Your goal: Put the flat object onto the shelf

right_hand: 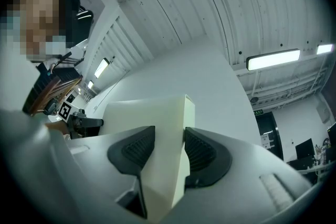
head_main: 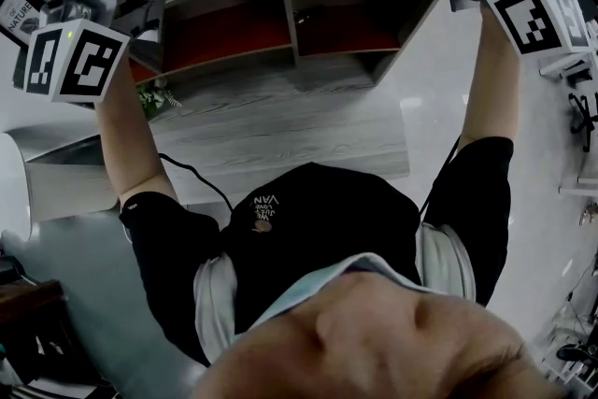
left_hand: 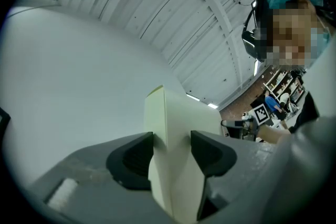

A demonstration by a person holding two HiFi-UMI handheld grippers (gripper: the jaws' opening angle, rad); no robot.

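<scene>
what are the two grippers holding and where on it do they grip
Both hold one cream flat panel, raised overhead. The left gripper is clamped across the panel's thickness at one end, and the right gripper is clamped the same way at the opposite end.

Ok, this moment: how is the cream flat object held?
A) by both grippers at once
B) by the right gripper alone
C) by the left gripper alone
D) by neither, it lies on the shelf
A: the left gripper and the right gripper each clamp the cream flat object between their jaws, as each gripper's own view shows.
</scene>
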